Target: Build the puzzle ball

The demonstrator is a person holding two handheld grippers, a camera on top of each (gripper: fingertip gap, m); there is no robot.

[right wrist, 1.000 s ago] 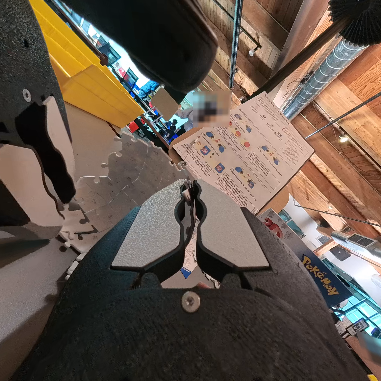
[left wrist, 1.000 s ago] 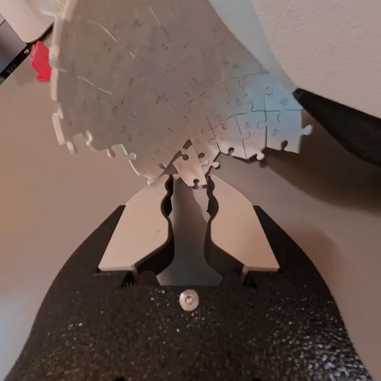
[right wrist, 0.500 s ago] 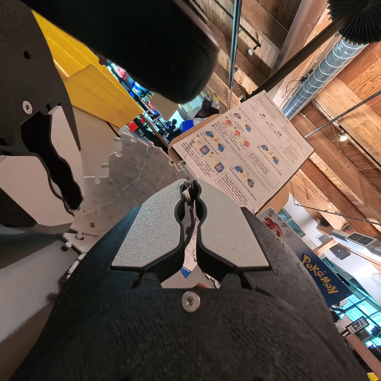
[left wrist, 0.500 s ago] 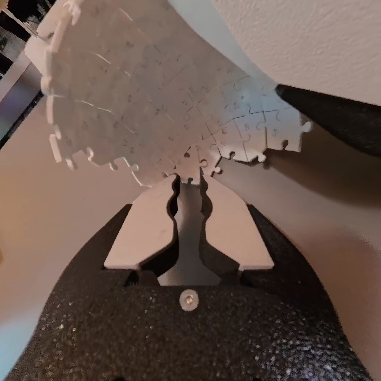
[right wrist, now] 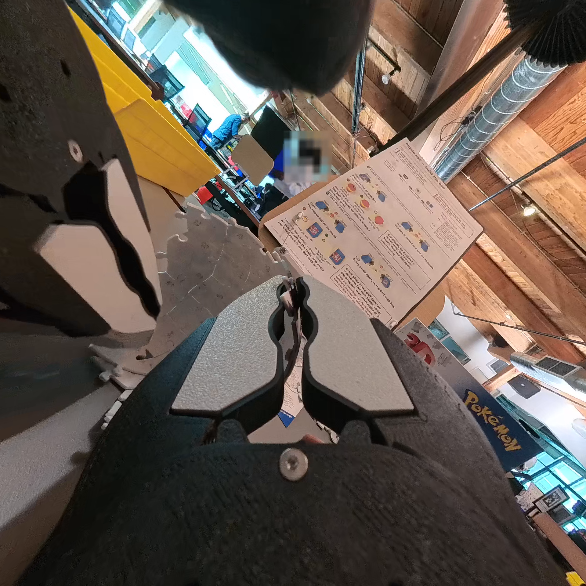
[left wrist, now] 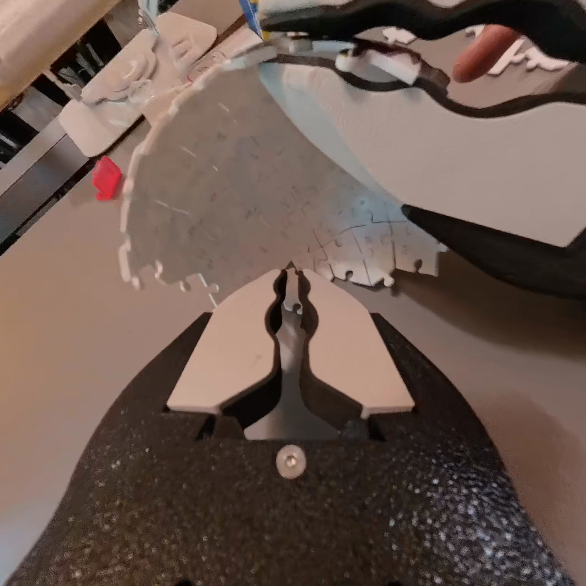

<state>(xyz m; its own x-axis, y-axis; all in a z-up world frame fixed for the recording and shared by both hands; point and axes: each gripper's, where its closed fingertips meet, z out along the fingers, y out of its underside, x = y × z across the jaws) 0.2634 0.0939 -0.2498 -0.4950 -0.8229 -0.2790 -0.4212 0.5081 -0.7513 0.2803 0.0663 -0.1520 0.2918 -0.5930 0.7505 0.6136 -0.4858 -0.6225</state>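
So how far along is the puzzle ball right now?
Partly built. Done: many pieces are joined into a curved grey shell section. In hand: the left claw pinches its lower edge, and the right claw grips its upper edge. Left: the shell's edges are open tabs, so the ball is far from closed.

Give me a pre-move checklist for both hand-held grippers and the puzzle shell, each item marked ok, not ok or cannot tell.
1. Left hand-held gripper shut on the lower edge of the puzzle shell: ok, a tab sits between its fingers.
2. Right hand-held gripper shut on the shell's far edge: ok, the edge runs down between the fingers.
3. Shell held clear of the table: ok, lifted by both.
4. Joined pieces seated flush: cannot tell, the left wrist view is blurred.
5. Next loose piece located: cannot tell, only pale shapes far back.
6. Red object clear of the shell: ok, it lies apart on the table.
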